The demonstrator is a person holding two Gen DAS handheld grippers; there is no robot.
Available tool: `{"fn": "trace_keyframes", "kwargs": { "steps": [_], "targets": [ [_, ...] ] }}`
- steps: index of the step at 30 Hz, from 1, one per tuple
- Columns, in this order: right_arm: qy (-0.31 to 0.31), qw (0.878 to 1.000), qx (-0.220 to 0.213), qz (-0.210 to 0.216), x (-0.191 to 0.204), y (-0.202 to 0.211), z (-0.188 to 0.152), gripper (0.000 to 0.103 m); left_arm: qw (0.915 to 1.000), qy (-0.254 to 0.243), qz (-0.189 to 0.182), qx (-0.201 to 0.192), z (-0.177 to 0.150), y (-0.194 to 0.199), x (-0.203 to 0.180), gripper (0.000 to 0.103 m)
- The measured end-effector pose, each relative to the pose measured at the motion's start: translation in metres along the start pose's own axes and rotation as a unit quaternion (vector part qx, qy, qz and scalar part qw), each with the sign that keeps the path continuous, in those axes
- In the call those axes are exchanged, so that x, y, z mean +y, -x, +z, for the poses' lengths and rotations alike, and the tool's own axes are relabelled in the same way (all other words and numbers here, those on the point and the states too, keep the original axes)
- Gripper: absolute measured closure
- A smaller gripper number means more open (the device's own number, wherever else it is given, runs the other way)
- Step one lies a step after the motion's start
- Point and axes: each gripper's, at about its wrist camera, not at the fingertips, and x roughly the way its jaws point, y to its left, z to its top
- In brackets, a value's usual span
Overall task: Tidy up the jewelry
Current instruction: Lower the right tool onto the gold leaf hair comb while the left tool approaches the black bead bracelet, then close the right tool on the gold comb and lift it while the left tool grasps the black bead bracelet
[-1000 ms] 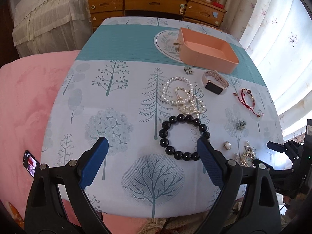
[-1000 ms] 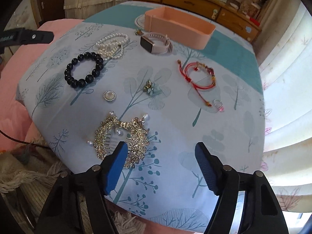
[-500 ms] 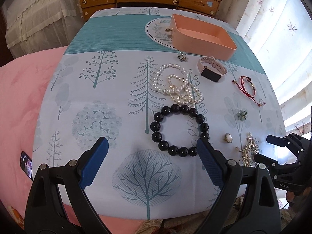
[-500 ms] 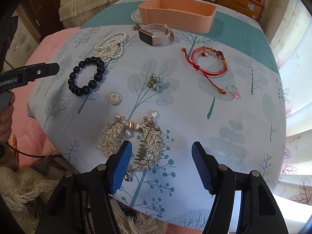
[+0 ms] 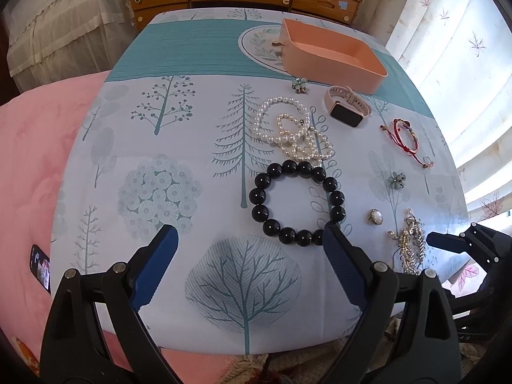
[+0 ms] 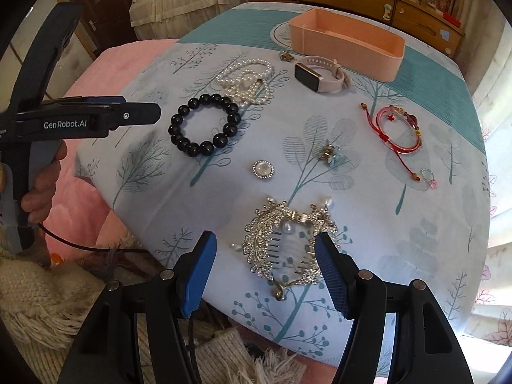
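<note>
Silver hair comb between spread right tool.

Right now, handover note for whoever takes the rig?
Left gripper: open, empty, hanging over the black bead bracelet.
Right gripper: open, empty, fingers either side of the silver hair comb, not gripping.
Pink tray at the far end looks empty.
Nothing sorted yet: pearls, watch, red cord bracelet, rings and small flower pieces all lie on the cloth.
Left: move everything into the tray.
</note>
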Motion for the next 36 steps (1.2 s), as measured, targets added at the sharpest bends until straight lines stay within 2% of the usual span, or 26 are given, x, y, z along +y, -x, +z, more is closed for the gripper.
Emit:
{"fn": "trace_keyframes", "kwargs": {
  "steps": [5, 12, 16, 19, 21, 23, 36],
  "targets": [
    [-0.002, 1.000, 0.007, 0.003, 0.005, -0.010, 0.000, 0.038, 1.0000, -0.003, -0.005, -0.004, -0.004, 0.003, -0.001, 0.012],
    [0.004, 1.000, 0.025, -0.002, 0.009, -0.028, 0.004, 0.052, 1.0000, -0.004, -0.007, -0.002, -0.007, 0.002, 0.001, 0.012],
    [0.005, 1.000, 0.027, -0.012, 0.011, -0.035, 0.005, 0.062, 0.9999, -0.008, -0.007, 0.001, -0.007, -0.001, 0.001, 0.012],
    [0.004, 0.999, 0.023, -0.023, 0.011, -0.036, 0.006, 0.079, 0.9999, -0.010, -0.006, 0.004, -0.005, -0.004, 0.002, 0.012],
    [0.001, 1.000, 0.021, -0.020, 0.009, -0.036, 0.007, 0.080, 0.9999, -0.010, -0.006, 0.006, -0.004, -0.007, 0.003, 0.012],
    [-0.003, 1.000, 0.015, -0.021, 0.008, -0.034, 0.007, 0.090, 0.9999, -0.010, -0.004, 0.011, -0.001, -0.011, 0.003, 0.012],
    [-0.004, 1.000, -0.028, -0.008, 0.002, -0.008, 0.002, 0.091, 0.9993, -0.009, -0.001, 0.036, 0.006, -0.035, 0.000, 0.012]
  ]
}}
